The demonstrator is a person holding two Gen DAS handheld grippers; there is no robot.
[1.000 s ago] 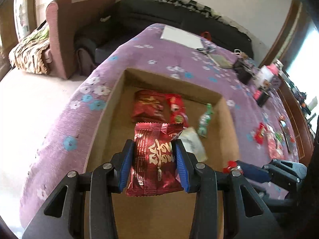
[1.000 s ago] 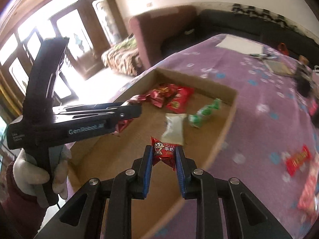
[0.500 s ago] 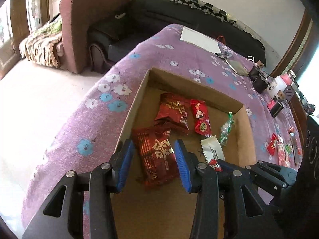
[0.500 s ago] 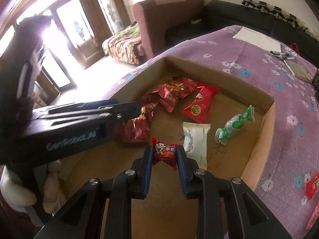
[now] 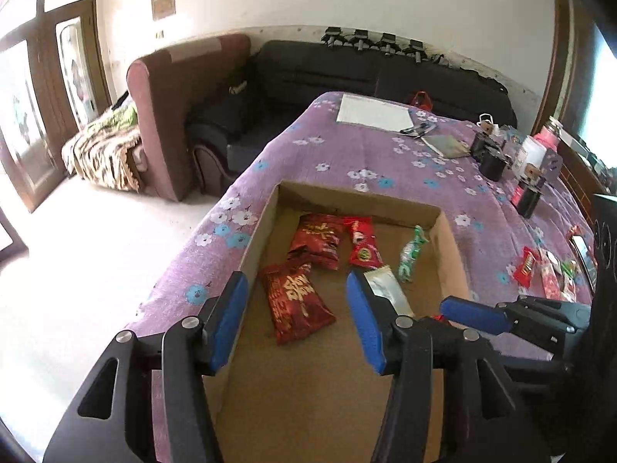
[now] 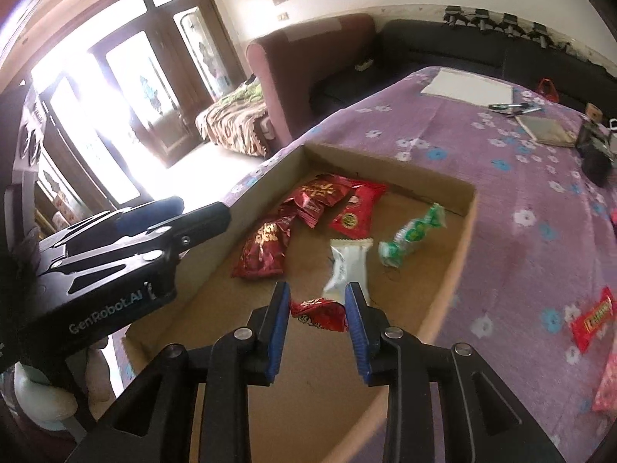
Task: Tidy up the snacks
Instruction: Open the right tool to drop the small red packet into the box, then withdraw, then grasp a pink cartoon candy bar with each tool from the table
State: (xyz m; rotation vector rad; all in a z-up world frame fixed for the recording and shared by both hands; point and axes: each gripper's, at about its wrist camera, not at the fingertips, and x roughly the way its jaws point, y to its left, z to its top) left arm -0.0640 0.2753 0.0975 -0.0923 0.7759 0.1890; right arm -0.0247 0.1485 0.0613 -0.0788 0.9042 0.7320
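Working over the open cardboard box (image 5: 449, 239), you had bare floor in its near half; the snacks sat toward the far wall, on the purple flowered cloth (image 5: 385, 162). Your left gripper (image 5: 297, 320) hung above the box, its jaws opening with nothing between them, the dark red packet (image 5: 295, 301) lying flat on the floor below. Your right gripper (image 6: 318, 320) had its jaws opening too, the small red candy (image 6: 320, 312) between the pads; whether they touched it, you could not tell. A white packet (image 6: 347, 266) lay just beyond it. "GenRobot.AI" was readable on the left gripper's side.
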